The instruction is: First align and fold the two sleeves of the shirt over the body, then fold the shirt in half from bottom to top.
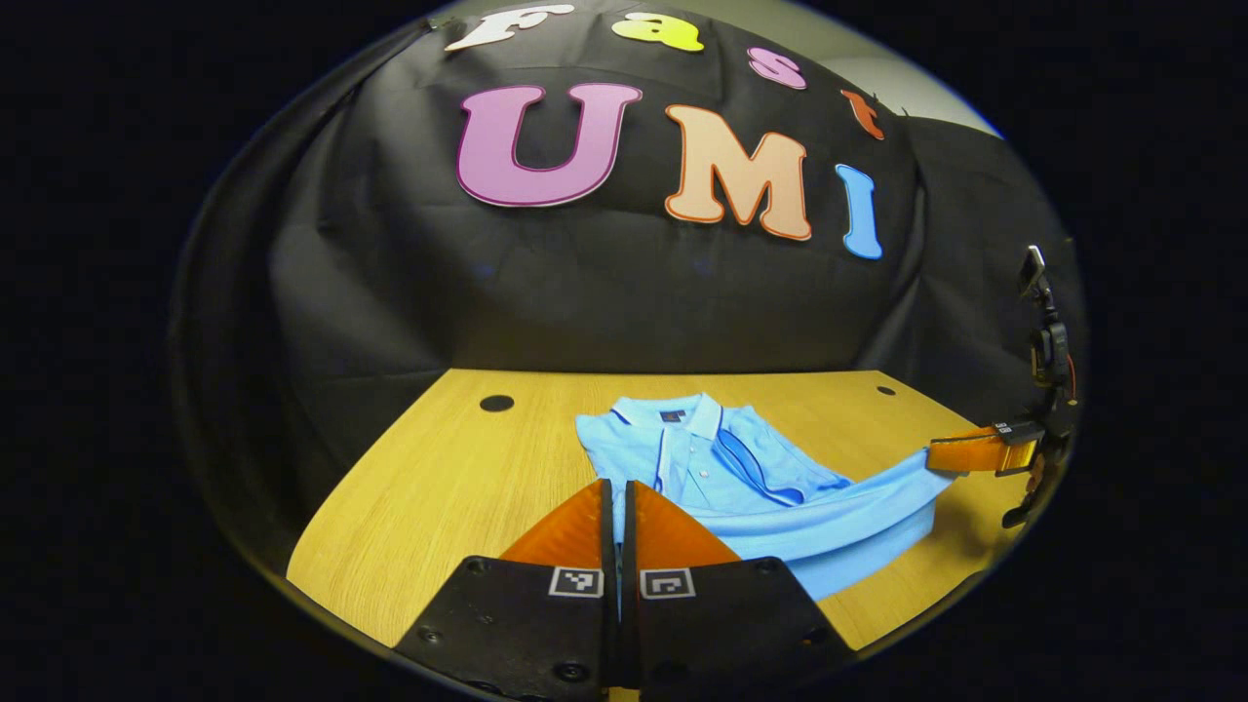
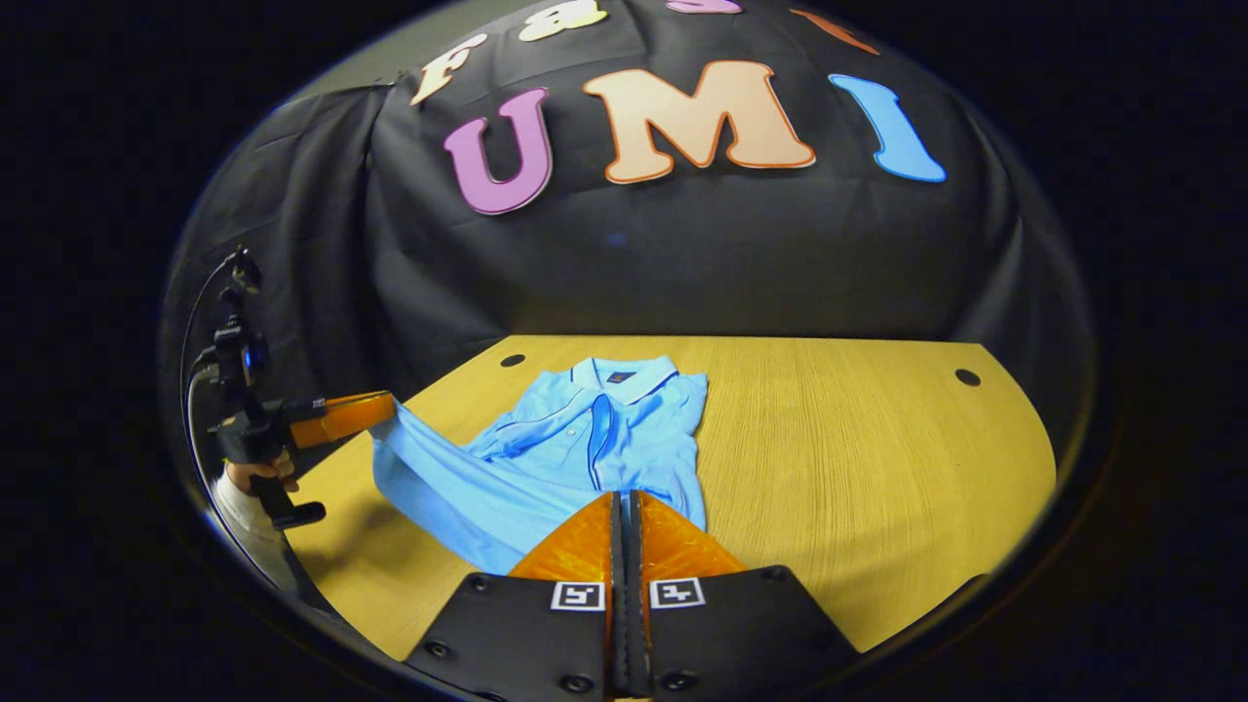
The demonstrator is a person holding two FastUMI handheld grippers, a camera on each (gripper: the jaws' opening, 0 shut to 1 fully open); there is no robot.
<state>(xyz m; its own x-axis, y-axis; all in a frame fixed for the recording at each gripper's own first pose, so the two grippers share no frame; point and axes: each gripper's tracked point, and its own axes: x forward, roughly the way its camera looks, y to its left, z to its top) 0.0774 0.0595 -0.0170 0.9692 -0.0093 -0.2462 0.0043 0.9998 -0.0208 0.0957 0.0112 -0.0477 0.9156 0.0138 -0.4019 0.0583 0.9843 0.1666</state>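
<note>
Shirt (image 1: 780,507) lies on table (image 1: 458,478), collar toward the booth wall, sleeves folded in. Left gripper (image 1: 618,492) and right gripper (image 2: 625,502) each pinch a hem corner, jaws closed on cloth. Judgement: raise both level, carry hem to collar, keep edges square. Collar label too small to read.

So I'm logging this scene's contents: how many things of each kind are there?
Shirt: 1
Table: 1
Grippers: 2, the left gripper and the right gripper
Cable holes in the table: 2
Total: 6
</note>
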